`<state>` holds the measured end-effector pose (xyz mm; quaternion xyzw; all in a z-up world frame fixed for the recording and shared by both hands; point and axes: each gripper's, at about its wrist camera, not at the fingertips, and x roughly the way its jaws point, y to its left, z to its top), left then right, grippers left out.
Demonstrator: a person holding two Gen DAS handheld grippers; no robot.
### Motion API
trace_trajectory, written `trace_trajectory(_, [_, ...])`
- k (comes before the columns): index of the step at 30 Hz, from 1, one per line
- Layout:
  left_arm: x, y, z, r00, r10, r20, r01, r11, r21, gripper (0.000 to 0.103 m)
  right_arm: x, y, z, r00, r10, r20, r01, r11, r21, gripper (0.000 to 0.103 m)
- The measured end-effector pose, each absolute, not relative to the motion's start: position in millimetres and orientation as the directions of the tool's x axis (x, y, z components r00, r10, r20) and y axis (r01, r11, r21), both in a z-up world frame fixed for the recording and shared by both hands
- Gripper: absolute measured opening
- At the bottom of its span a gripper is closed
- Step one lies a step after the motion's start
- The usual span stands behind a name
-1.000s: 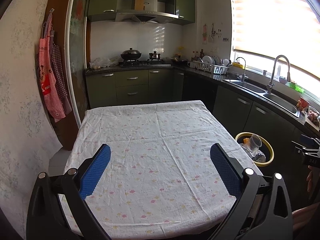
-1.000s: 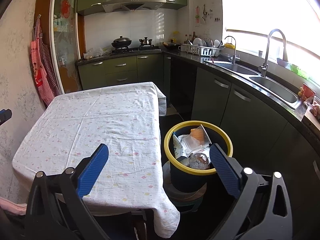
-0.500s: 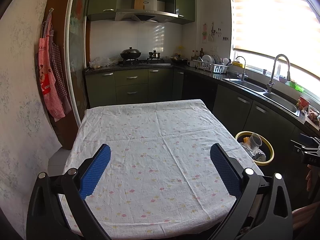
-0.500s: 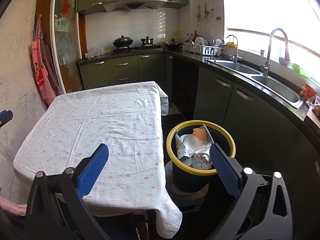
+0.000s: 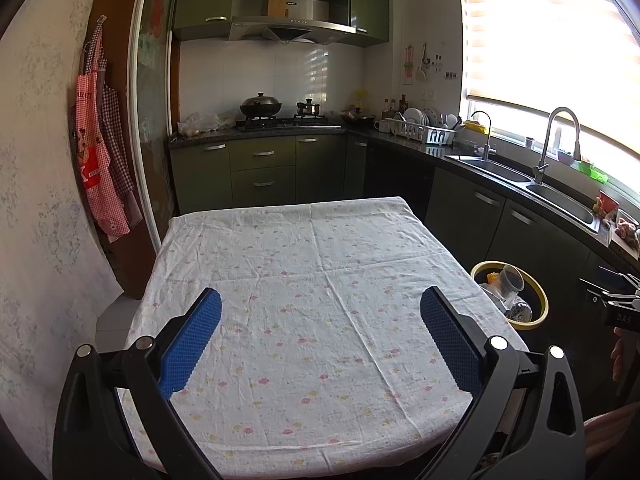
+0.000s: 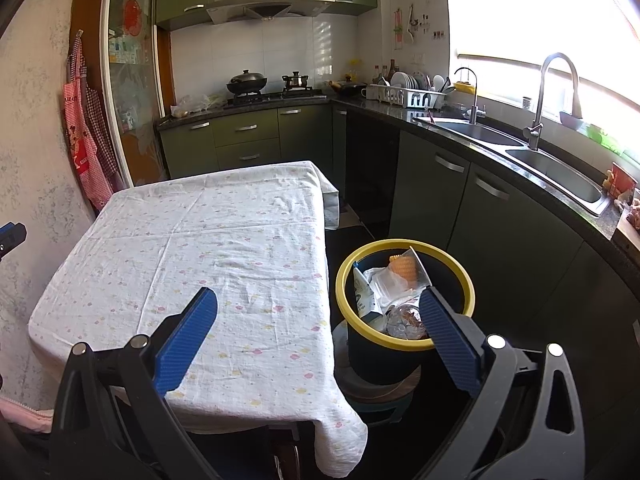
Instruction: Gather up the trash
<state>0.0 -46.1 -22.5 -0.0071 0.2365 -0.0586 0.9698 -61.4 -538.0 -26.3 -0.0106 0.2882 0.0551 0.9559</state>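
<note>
your left gripper (image 5: 320, 314) has its jaws wide apart and holds nothing. the worktop (image 5: 304, 280) under it shows only cloth. your right gripper (image 6: 318, 314) is also wide apart and holds nothing. just past its right jaw stands the bin (image 6: 404, 344), with all the trash (image 6: 394, 290) piled high inside. bump that bin and i think wrappers could spill out.
</note>
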Motion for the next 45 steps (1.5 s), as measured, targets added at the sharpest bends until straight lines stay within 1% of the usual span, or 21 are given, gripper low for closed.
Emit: trace_trajectory(45, [4.0,-49.7,-28.9,0.869,-0.123,-0.479,0.122,0.992,-0.033,0.098,-59.9,-536.8,-34.3,0.822,0.103,-0.560,-0.112,0.994,0.019,0.096])
